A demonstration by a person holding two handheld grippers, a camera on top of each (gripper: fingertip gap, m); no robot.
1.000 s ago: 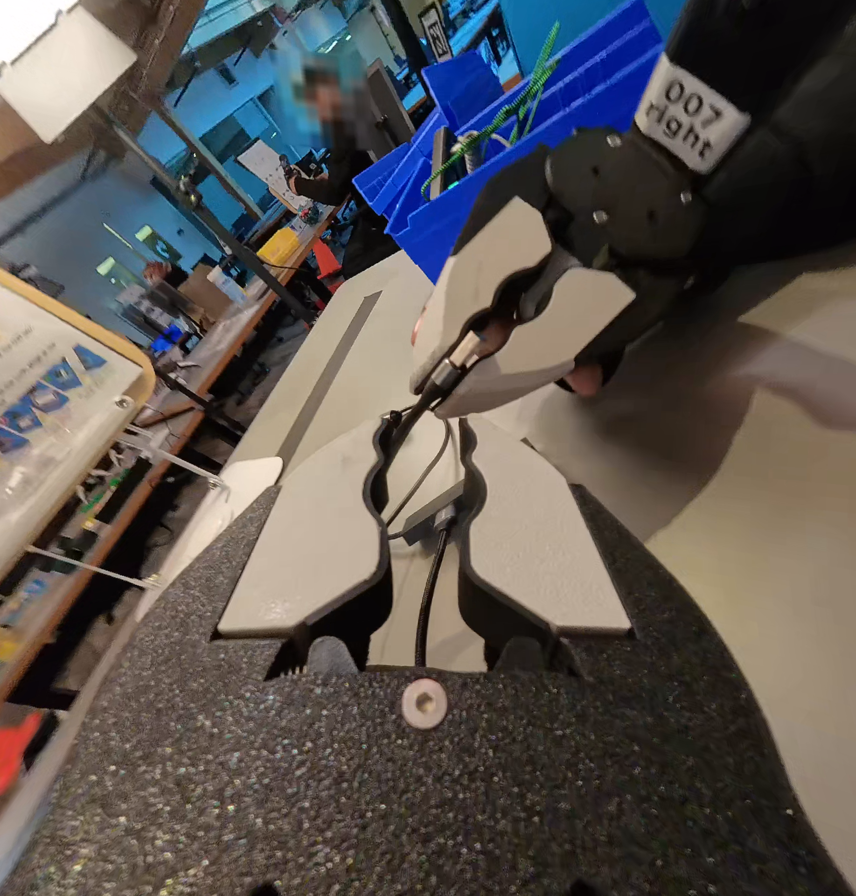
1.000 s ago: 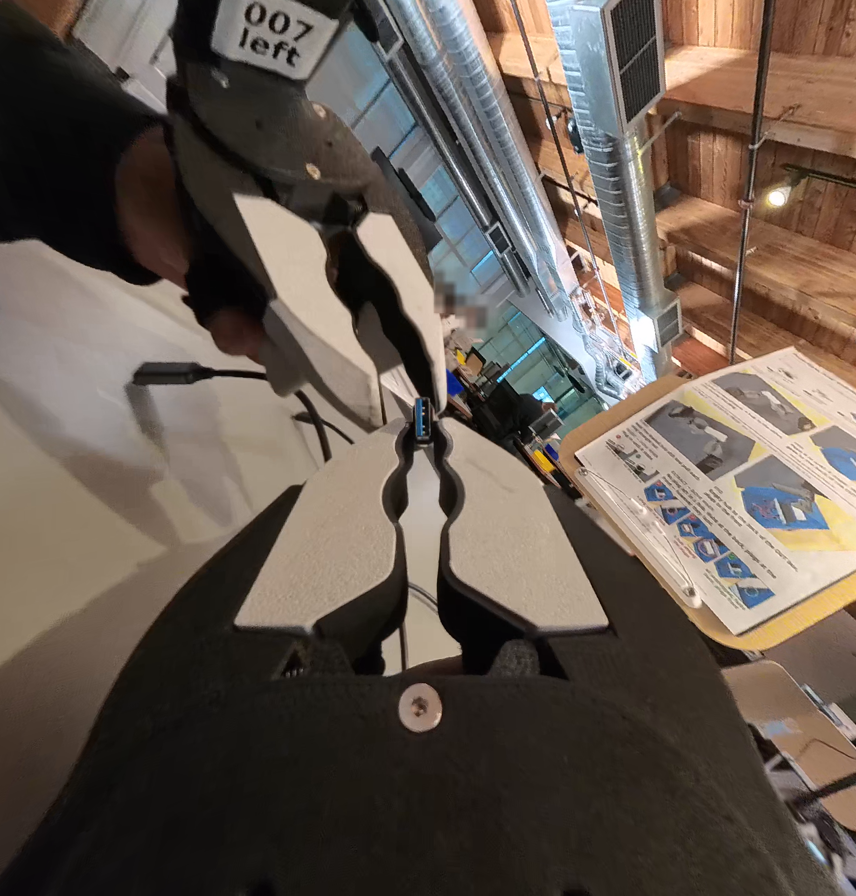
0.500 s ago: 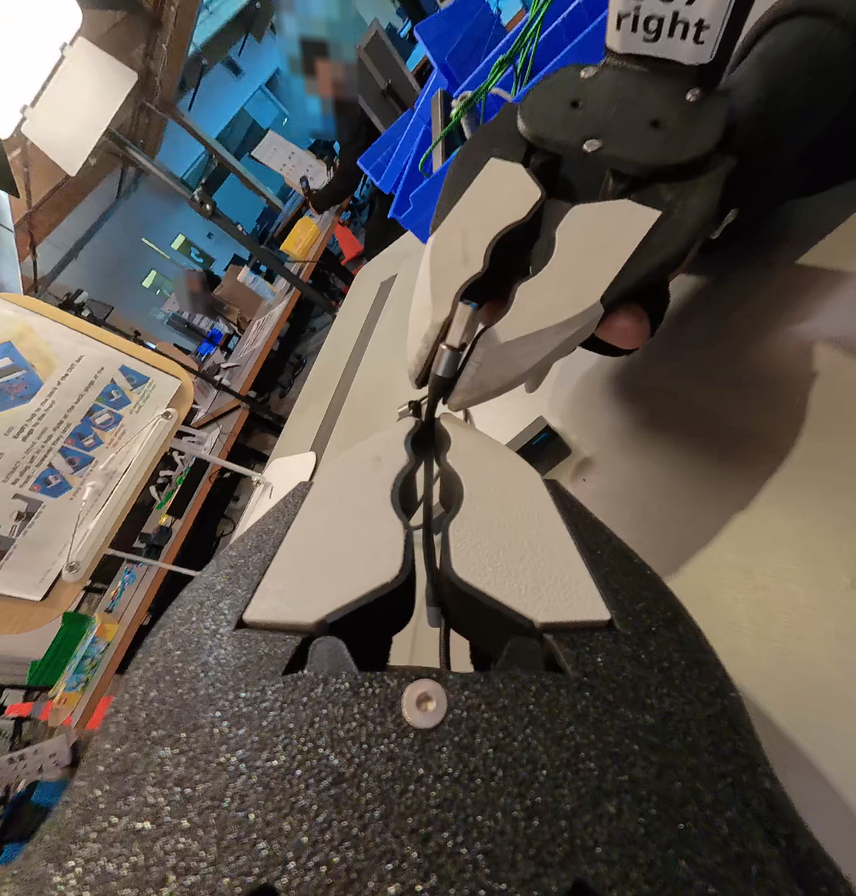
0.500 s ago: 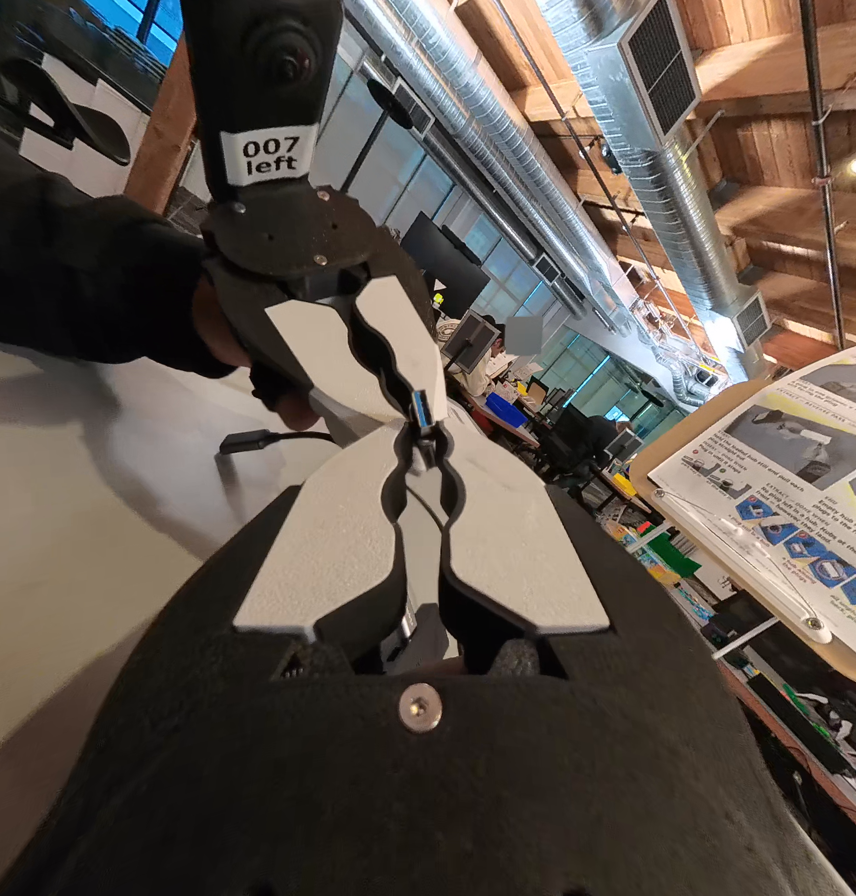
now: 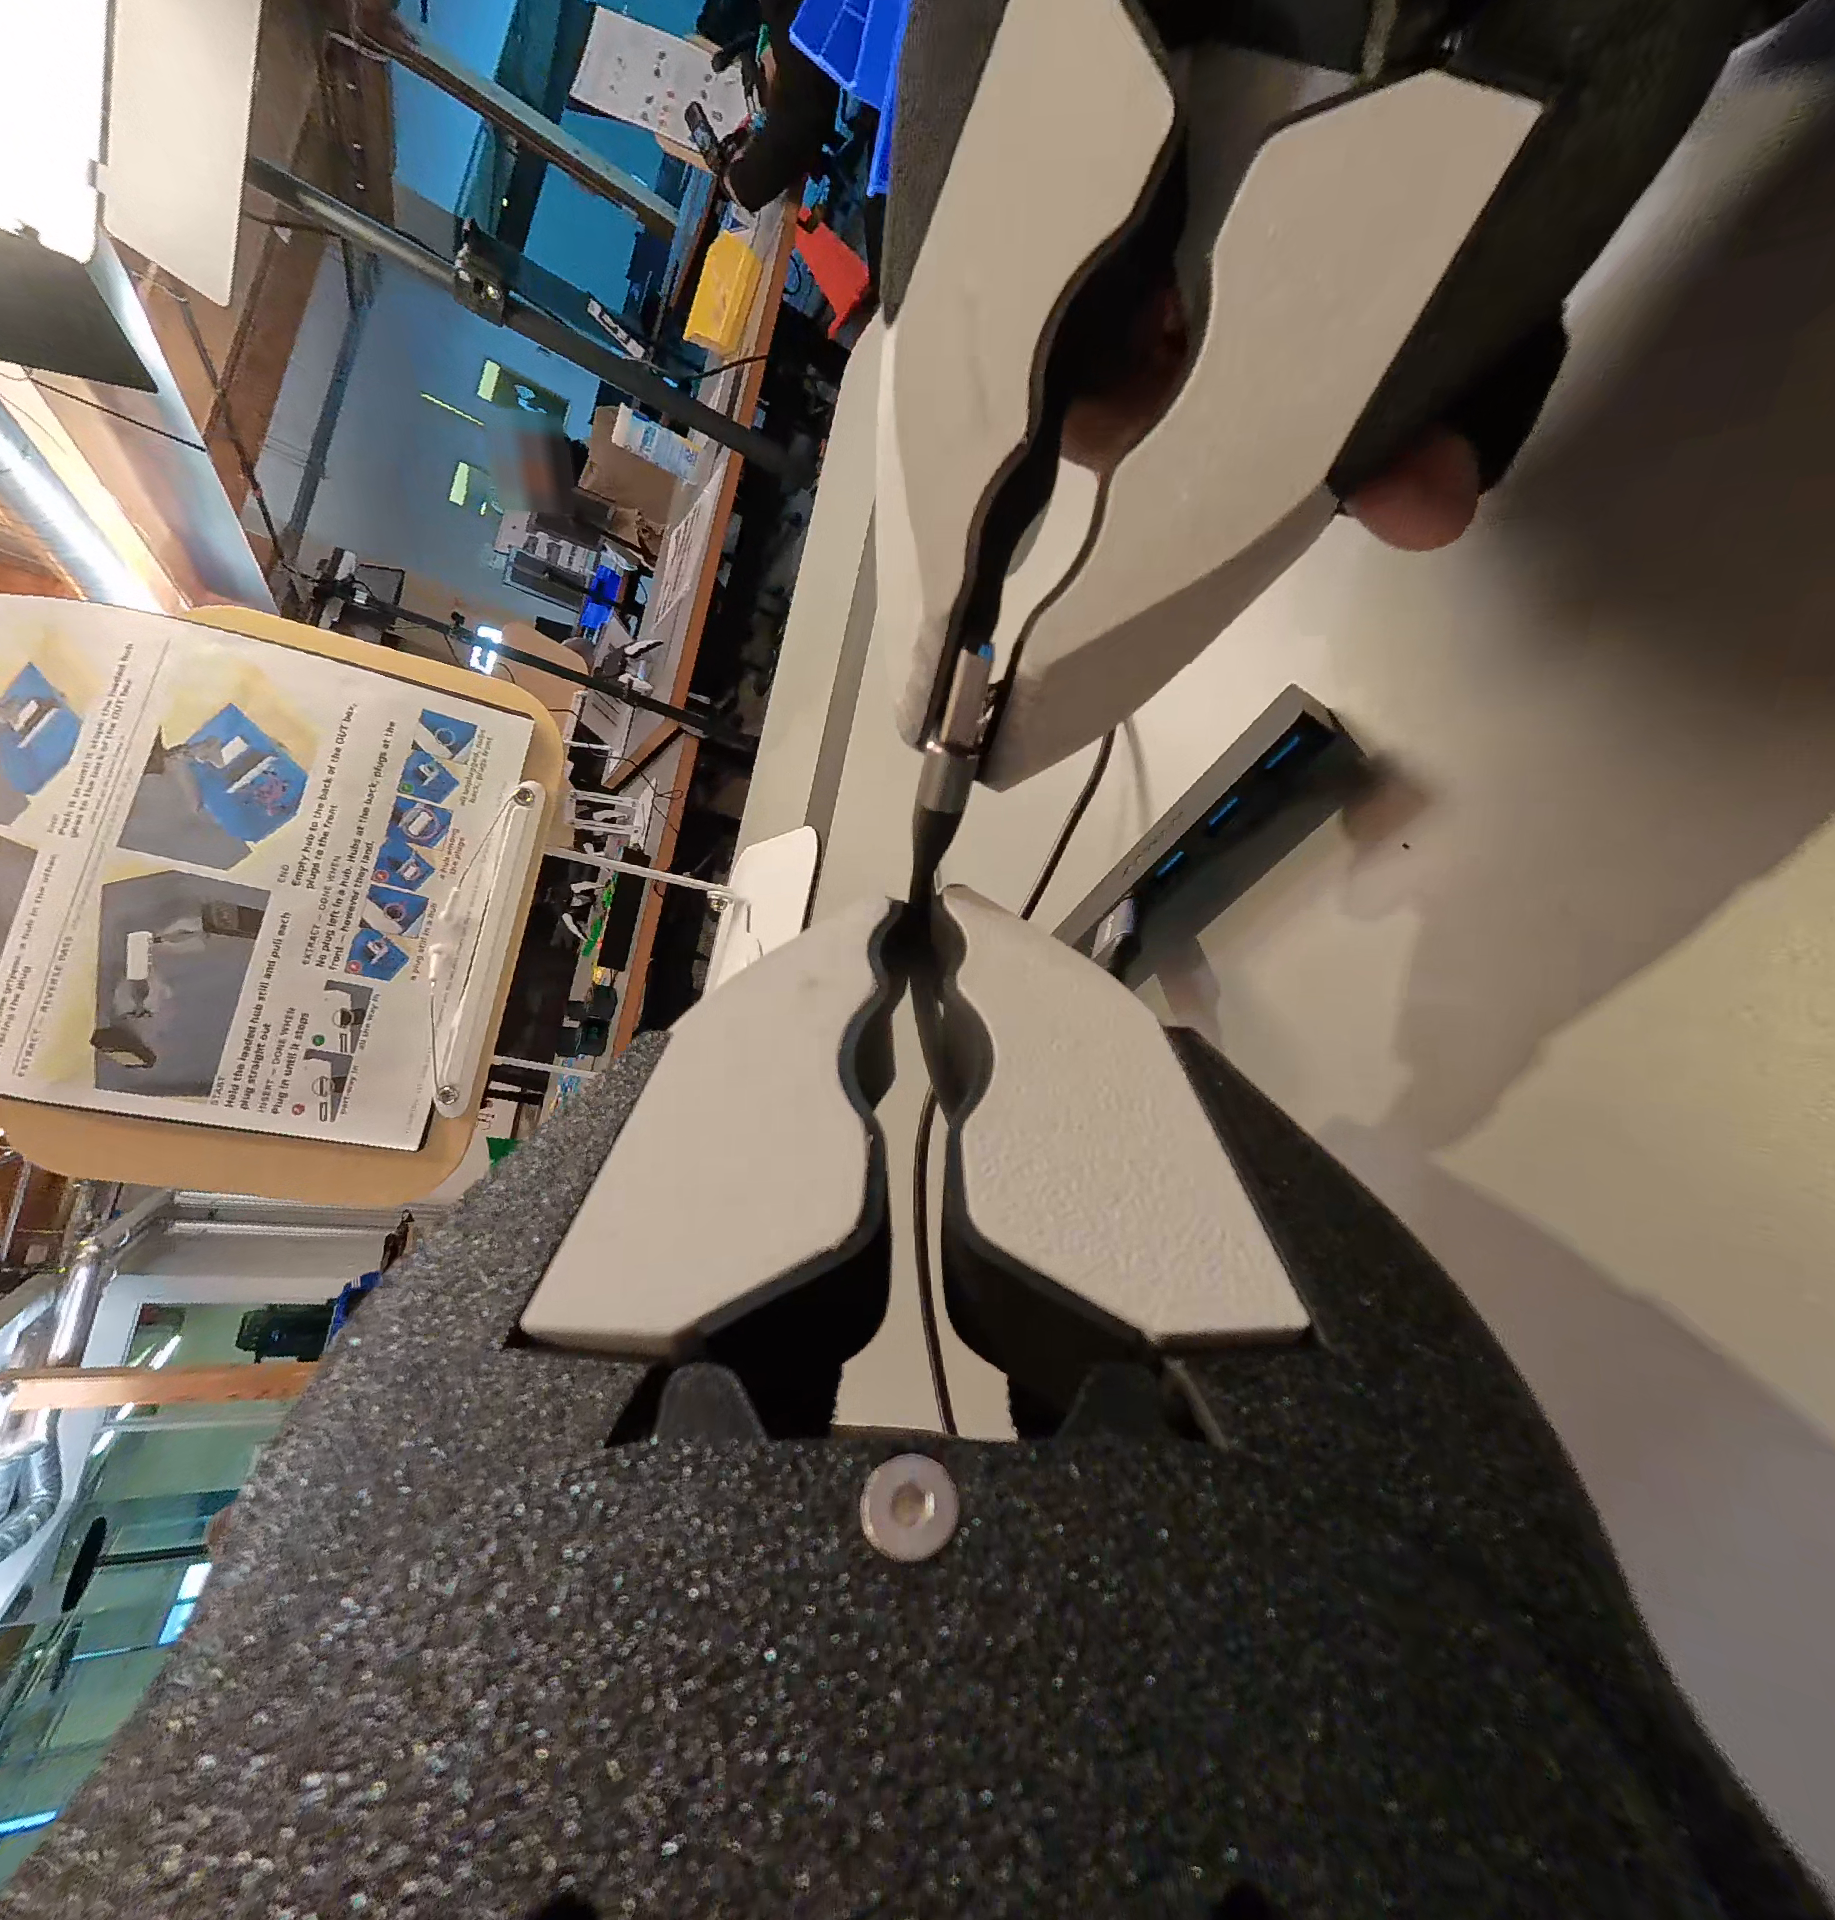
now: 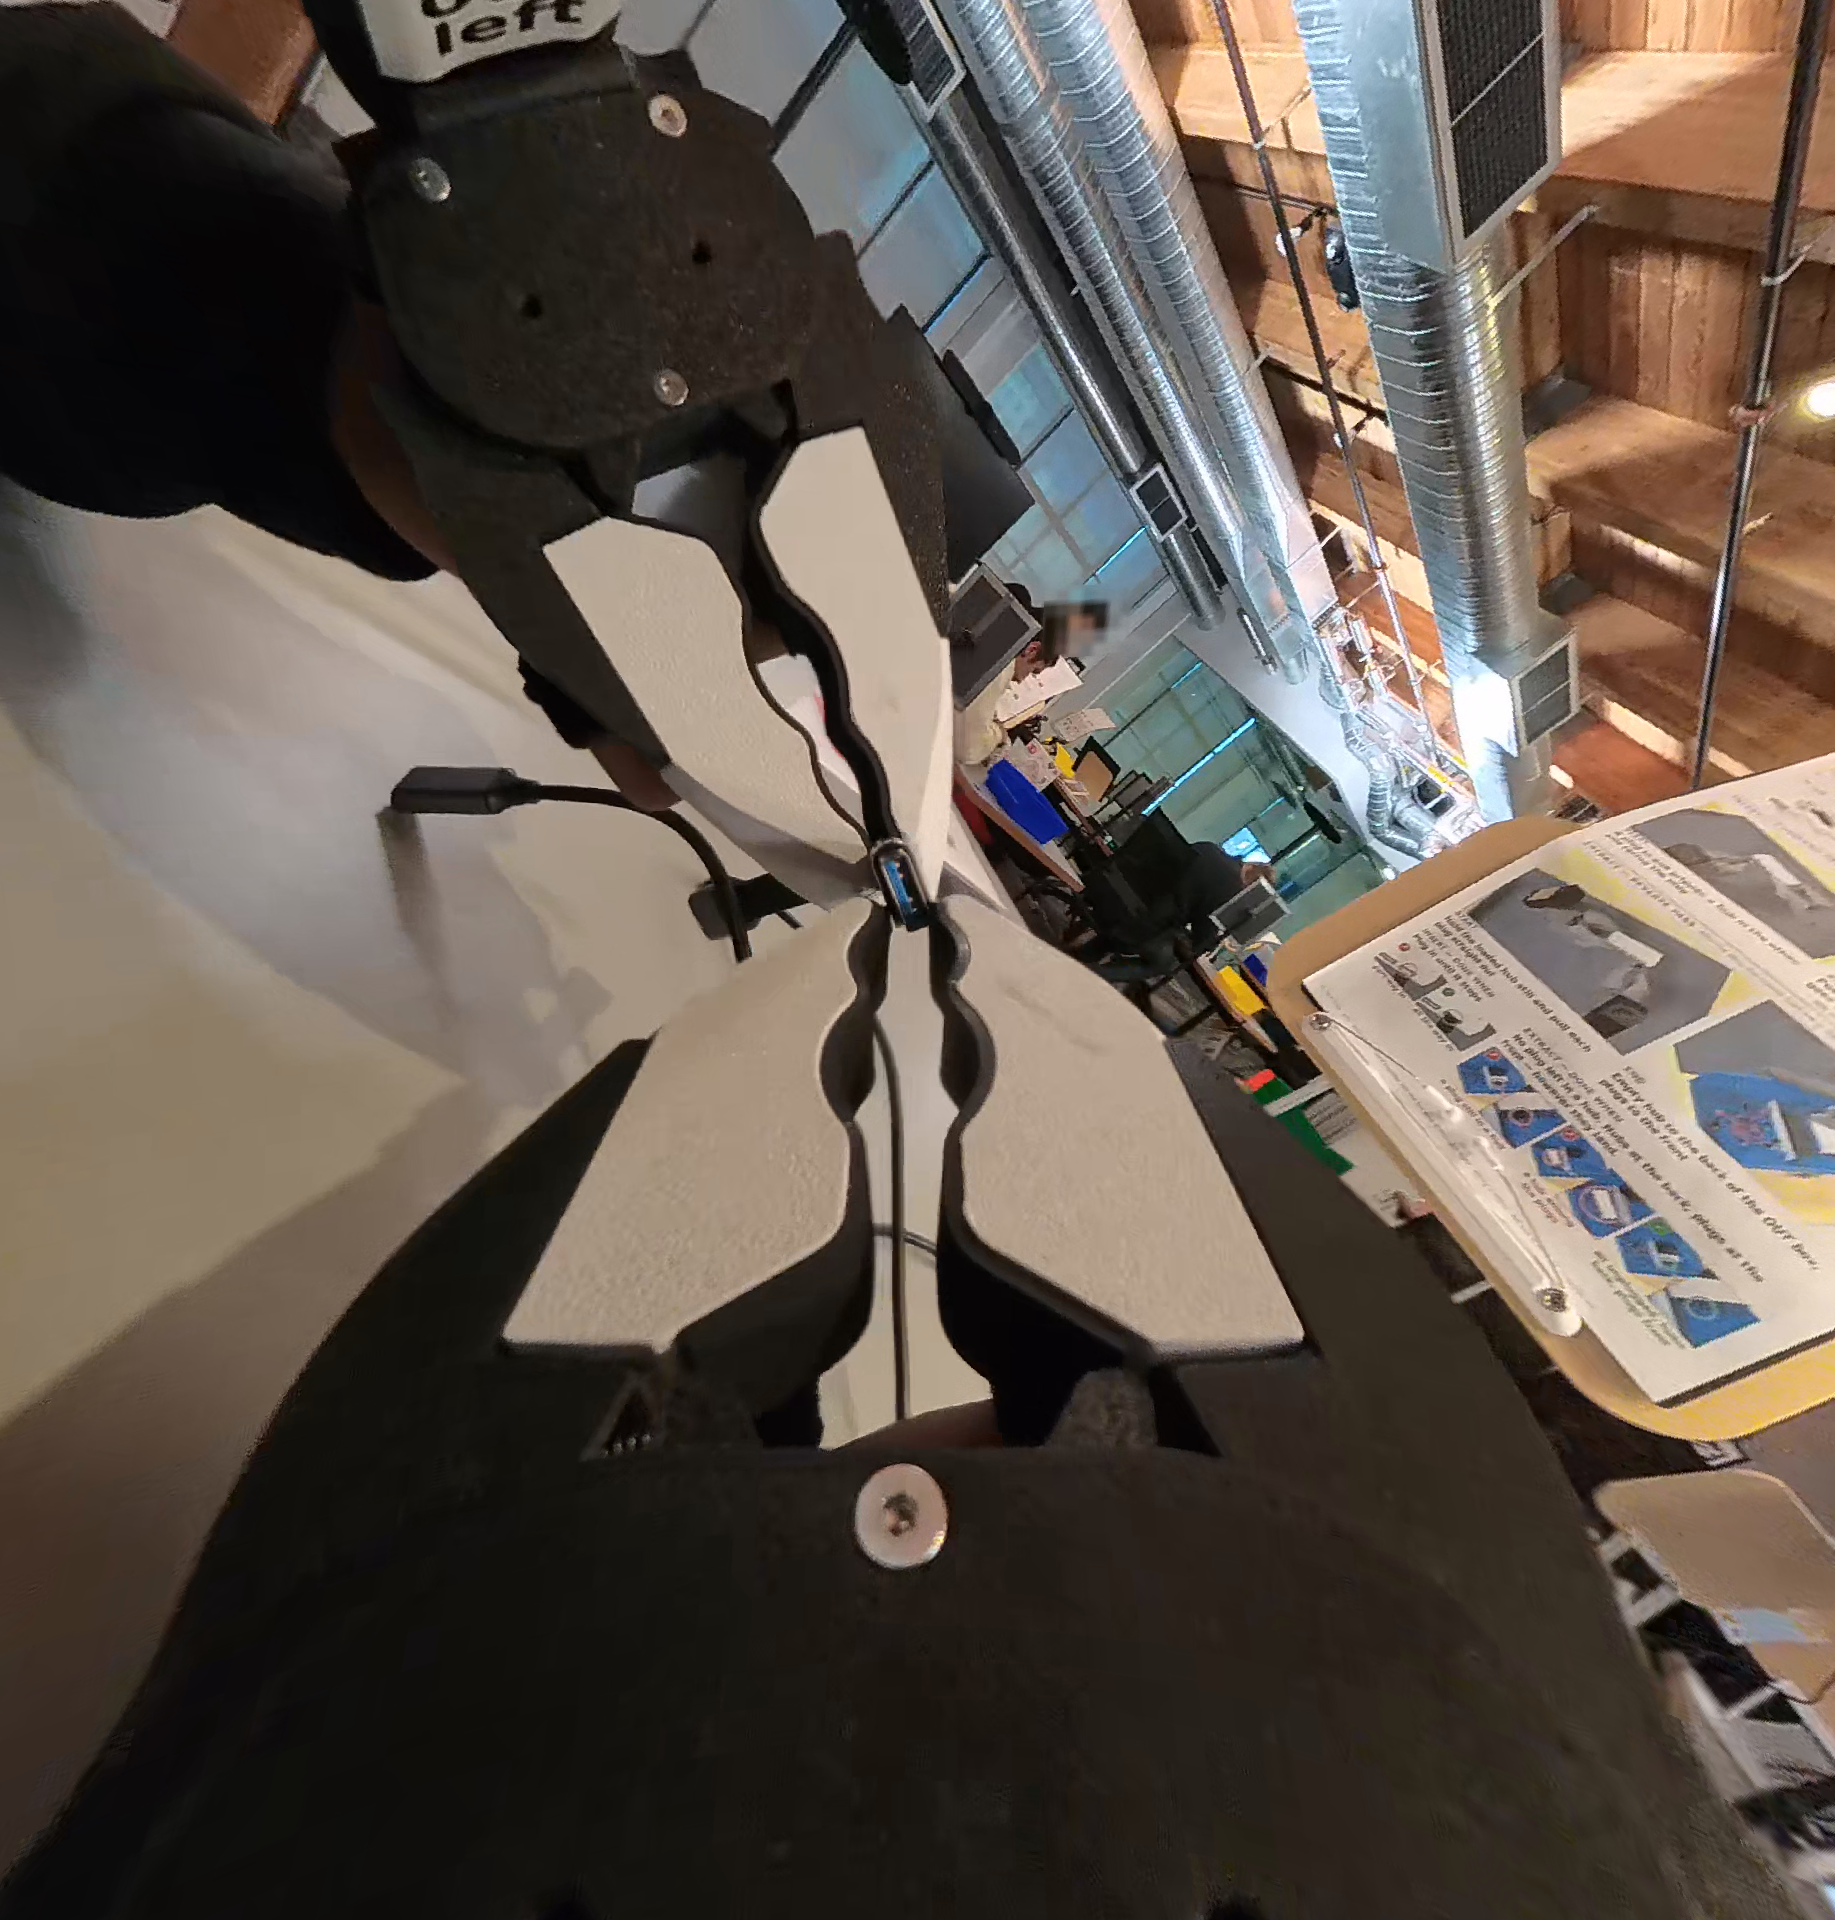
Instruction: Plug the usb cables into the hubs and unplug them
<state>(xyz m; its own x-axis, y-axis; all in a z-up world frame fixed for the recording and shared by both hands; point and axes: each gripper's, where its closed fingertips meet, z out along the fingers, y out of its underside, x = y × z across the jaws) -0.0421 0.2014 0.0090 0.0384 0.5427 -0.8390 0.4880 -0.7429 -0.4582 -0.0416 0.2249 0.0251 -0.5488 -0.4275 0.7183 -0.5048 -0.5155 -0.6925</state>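
**Plug pinched between both grippers, hub waiting on the surface**

We see the silver metal USB plug with its blue insert (image 5: 957,717) held off the pale surface (image 5: 1515,935), its thin black cable (image 5: 923,1195) trailing back between our left gripper (image 5: 918,920) fingers, which are closed on the cable just behind the plug. The right gripper (image 6: 897,920) has its fingers clamped on the plug's shell. We judge the plug light, rigid and smooth, best gripped on its flat metal sides; the cable is limp and will not steer it. The dark grey slim USB hub with blue ports (image 5: 1235,821) lies at three o'clock of the plug in the left wrist view. A clipboard of printed instructions (image 5: 238,883) stands at nine o'clock.
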